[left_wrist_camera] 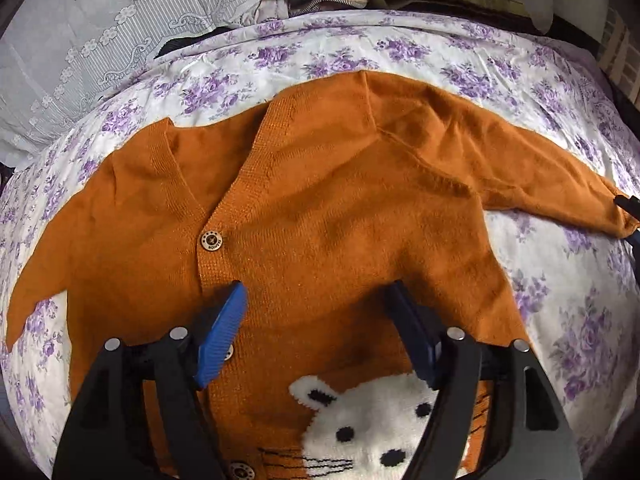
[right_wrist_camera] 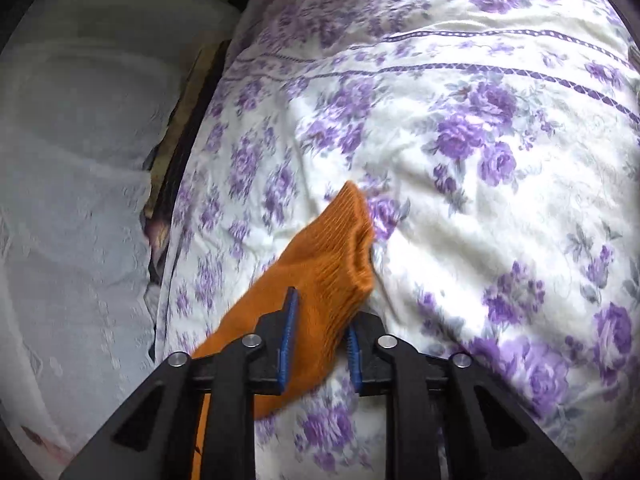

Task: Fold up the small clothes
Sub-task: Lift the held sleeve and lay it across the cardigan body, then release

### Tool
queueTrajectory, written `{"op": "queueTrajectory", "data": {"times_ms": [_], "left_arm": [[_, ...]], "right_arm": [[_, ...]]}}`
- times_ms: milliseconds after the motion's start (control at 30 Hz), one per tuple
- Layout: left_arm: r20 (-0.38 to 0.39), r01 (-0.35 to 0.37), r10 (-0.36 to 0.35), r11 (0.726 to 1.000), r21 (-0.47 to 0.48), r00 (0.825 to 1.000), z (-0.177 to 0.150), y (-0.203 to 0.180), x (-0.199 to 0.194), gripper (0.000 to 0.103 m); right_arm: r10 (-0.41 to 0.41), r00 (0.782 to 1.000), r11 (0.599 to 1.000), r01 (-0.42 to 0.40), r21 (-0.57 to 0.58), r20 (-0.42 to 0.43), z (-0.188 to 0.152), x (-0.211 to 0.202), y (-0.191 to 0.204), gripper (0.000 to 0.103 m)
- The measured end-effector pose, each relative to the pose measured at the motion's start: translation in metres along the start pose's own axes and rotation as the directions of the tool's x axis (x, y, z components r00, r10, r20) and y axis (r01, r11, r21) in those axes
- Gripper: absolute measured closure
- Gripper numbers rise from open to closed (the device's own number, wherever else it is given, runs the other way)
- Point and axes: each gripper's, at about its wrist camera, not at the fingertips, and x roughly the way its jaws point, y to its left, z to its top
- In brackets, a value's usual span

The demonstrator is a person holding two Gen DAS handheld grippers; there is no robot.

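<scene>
Orange cardigan spread flat on floral bedsheet | left gripper held wide above its chest | right gripper clamped on sleeve cuff | cuff to be carried across chest, kept taut.

Embossed lettering around the rim of the round brass-coloured metal button at the V-neck of the orange knitted cardigan, too small and curved to make out with certainty. Similar raised marks on the lower metal button near the bottom edge, likewise unreadable. No other text, label, brand or number legible in either view.
</scene>
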Motion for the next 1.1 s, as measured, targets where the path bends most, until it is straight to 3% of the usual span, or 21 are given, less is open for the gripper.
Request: {"op": "queueTrajectory", "data": {"times_ms": [67, 167, 233, 333, 400, 467, 500, 533, 600, 700, 800, 967, 1100], "left_arm": [[-0.001, 0.039, -0.039, 0.999, -0.014, 0.999, 0.011, 0.003, -0.007, 0.032], [0.044, -0.021, 0.021, 1.000, -0.009, 0.999, 0.039, 0.001, -0.017, 0.032], [0.068, -0.065, 0.065, 0.998, -0.002, 0.996, 0.061, -0.003, -0.014, 0.032], [0.068, -0.082, 0.084, 0.996, -0.034, 0.994, 0.091, -0.009, 0.003, 0.032], [0.029, -0.075, 0.076, 0.997, -0.038, 0.997, 0.109, -0.019, 0.028, 0.030], [-0.052, -0.095, 0.093, 0.995, -0.019, 0.994, 0.117, -0.028, 0.063, 0.024], [-0.089, -0.113, 0.111, 0.993, -0.020, 0.990, 0.116, -0.030, 0.082, 0.009], [-0.036, -0.158, 0.156, 0.985, -0.070, 0.987, 0.114, -0.024, 0.082, 0.004], [-0.049, -0.103, 0.099, 0.989, -0.109, 0.994, 0.111, -0.014, 0.082, 0.004], [-0.052, -0.002, -0.006, 0.988, -0.156, 0.999, 0.101, 0.007, 0.065, 0.004], [-0.008, 0.025, -0.026, 0.988, -0.150, 1.000, 0.075, 0.030, 0.037, 0.004], [0.046, -0.078, 0.081, 0.995, -0.064, 0.996, 0.026, 0.079, 0.000, 0.004], [0.048, -0.147, 0.154, 0.981, -0.127, 0.987, -0.009, 0.143, -0.019, 0.004]], "right_arm": [[0.012, 0.997, 0.999, -0.009, -0.046, 0.075, 0.000, -0.004, 0.010, 0.096], [0.094, 0.980, 0.988, -0.070, -0.141, 0.173, -0.009, -0.015, 0.023, 0.096], [0.107, 0.963, 0.977, -0.057, -0.203, 0.247, -0.010, -0.021, 0.025, 0.096], [0.138, 0.955, 0.972, -0.080, -0.222, 0.263, -0.003, -0.027, 0.028, 0.096], [0.108, 0.962, 0.970, -0.046, -0.239, 0.252, -0.002, -0.023, 0.029, 0.096], [0.043, 0.974, 0.983, -0.001, -0.182, 0.223, 0.000, -0.011, 0.017, 0.096], [0.010, 0.981, 0.989, 0.019, -0.146, 0.195, 0.002, -0.006, 0.007, 0.096], [-0.005, 0.986, 0.994, 0.024, -0.111, 0.167, 0.004, 0.001, -0.001, 0.096], [-0.001, 0.989, 0.996, 0.014, -0.085, 0.149, 0.006, 0.004, -0.005, 0.097], [0.021, 0.985, 0.991, 0.003, -0.137, 0.172, 0.002, -0.001, 0.006, 0.096], [0.090, 0.980, 0.984, -0.060, -0.169, 0.176, 0.001, -0.008, 0.015, 0.096], [0.137, 0.981, 0.965, -0.101, -0.241, 0.137, -0.002, -0.006, 0.032, 0.096], [0.156, 0.983, 0.952, -0.125, -0.278, 0.092, -0.007, -0.002, 0.041, 0.096]]}}
